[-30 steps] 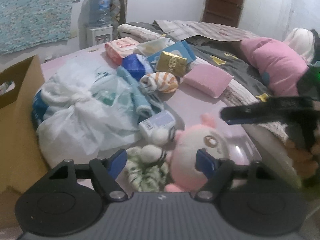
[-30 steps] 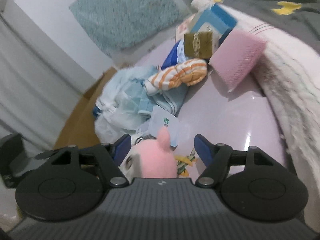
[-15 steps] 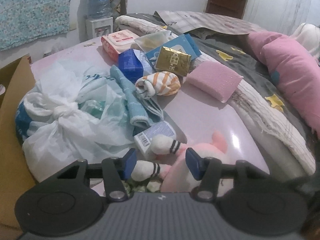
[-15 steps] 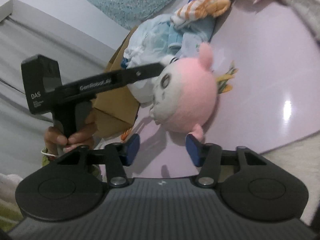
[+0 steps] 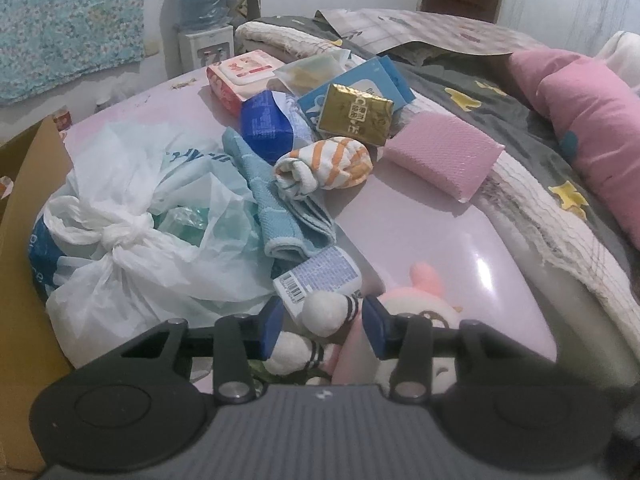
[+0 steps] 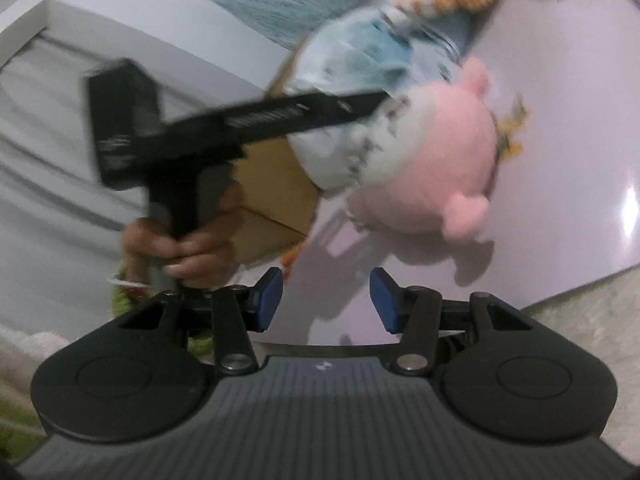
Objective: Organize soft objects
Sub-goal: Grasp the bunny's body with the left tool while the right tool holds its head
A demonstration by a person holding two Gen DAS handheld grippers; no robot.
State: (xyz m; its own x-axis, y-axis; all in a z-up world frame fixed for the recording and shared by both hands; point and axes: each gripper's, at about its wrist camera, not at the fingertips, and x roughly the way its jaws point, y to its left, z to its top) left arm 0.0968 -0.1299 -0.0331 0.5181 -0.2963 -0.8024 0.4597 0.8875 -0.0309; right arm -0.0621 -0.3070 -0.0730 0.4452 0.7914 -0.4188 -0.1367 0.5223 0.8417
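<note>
A pink and white plush toy [image 5: 422, 306] lies on the glossy pink table [image 5: 420, 224], close under my left gripper [image 5: 323, 326]. One of its white limbs with dark stripes [image 5: 326, 314] sits between the blue pads. The jaws are closing around it, with a small gap left at the left pad. In the right wrist view the plush toy [image 6: 432, 160] lies ahead, blurred, with the left gripper's black fingers reaching onto its face. My right gripper [image 6: 326, 300] is open, short of the toy, with nothing between its pads.
A knotted white plastic bag [image 5: 132, 240] and a cardboard box [image 5: 24, 240] fill the left. Behind the toy lie a labelled packet [image 5: 320, 276], a blue towel [image 5: 276, 208], rolled orange-striped socks [image 5: 328, 164], a pink sponge [image 5: 440, 152] and a gold packet [image 5: 356, 114]. A bed with a pink pillow [image 5: 592, 120] borders the right.
The left gripper moved in over the plush toy and its jaws narrowed around the striped limb. The right gripper pulled back from the toy, tilted, and its jaws narrowed.
</note>
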